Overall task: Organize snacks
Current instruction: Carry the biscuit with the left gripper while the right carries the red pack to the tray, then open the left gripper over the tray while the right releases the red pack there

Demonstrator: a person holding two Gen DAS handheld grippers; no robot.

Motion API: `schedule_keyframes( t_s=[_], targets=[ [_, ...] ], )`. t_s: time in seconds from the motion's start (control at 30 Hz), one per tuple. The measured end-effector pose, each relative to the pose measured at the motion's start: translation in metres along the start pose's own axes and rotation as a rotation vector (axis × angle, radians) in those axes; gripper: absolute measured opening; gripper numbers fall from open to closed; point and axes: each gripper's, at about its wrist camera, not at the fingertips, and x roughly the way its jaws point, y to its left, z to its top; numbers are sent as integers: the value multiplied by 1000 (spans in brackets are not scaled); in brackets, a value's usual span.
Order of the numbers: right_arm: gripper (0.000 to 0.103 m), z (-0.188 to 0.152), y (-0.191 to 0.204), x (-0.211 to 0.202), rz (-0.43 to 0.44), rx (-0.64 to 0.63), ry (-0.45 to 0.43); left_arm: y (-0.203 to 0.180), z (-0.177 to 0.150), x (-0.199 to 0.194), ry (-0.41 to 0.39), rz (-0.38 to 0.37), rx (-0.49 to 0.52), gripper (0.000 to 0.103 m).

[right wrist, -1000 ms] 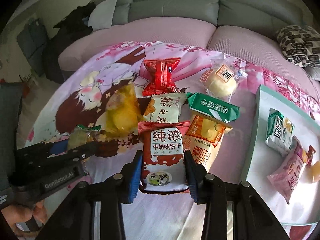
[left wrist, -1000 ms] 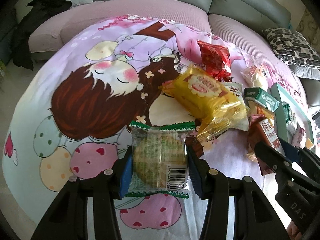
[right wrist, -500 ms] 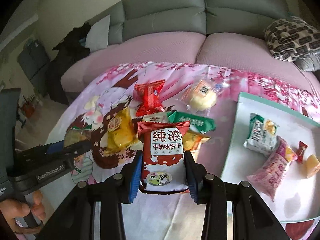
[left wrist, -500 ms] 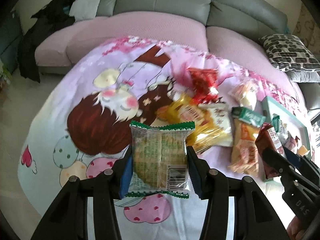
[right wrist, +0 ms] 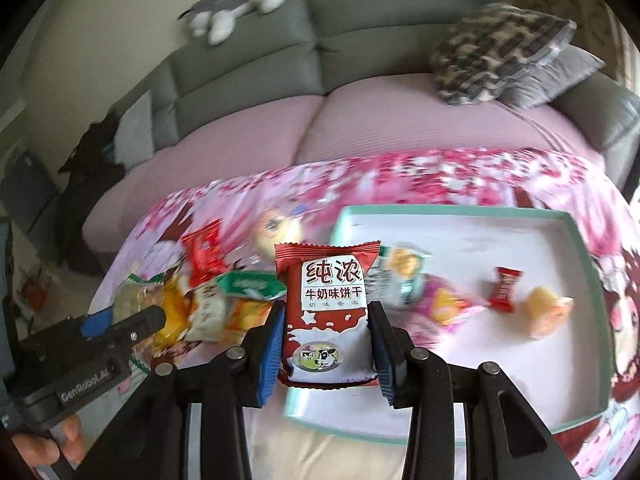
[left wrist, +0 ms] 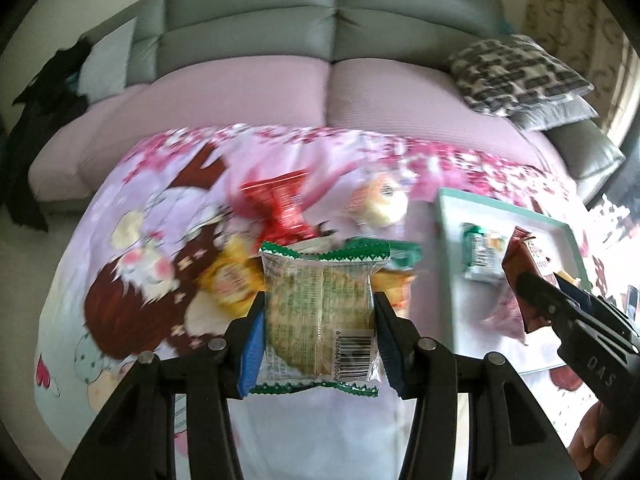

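Your left claw point(left wrist: 318, 334) is clamped on a clear biscuit packet point(left wrist: 320, 312) with green zigzag ends, its blue pads point(left wrist: 252, 350) pressing both long sides and the barcode end nearest you. Your right claw point(right wrist: 326, 342) grips a red-brown milk biscuit pack point(right wrist: 326, 312) the same way, upright between its pads, white label facing you

Just beyond the left claw's tips lies the blurred heap on the cartoon cloth point(left wrist: 140, 280): a yellow bag point(left wrist: 230, 284) to the left of the packet, a green wrapper point(left wrist: 400, 252) peeking over its top edge, then a red packet point(left wrist: 282, 204) and a pale round bun point(left wrist: 378, 202) farther out. To the right of that claw sits the teal-rimmed tray point(left wrist: 504, 210), with the right claw and its pack in front of it

From the right claw, the tray's white floor lies directly under and beyond the pack; to its right are a pink bag point(right wrist: 440, 304), a small red candy point(right wrist: 504, 288) and a yellowish sweet point(right wrist: 544, 312). Your left hand point(right wrist: 44, 444) shows low at the left. Farthest off stands the sofa point(right wrist: 256, 124), with a patterned cushion point(right wrist: 496, 52) and a plush toy point(right wrist: 236, 4)
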Motion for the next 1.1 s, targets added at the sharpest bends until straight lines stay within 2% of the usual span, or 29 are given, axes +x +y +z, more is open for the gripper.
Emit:
schedule_keyframes(
  t_s=[0.2,0.53,0.73,1.1],
  targets=[
    [42,3,-45,-5,-72,95,1,-53,7,9,-7,-47,108,52],
    [42,-4,-114,-11,-166,239,19,-134,-1,49,59,-99,285,52],
    [42,-9,-136,-11,-192,290,31,-153,-9,69,99,-93,319,52],
    [42,-10,-138,-4,-190,292,54,-173,-15,84,123,-109,342,52]
  ],
)
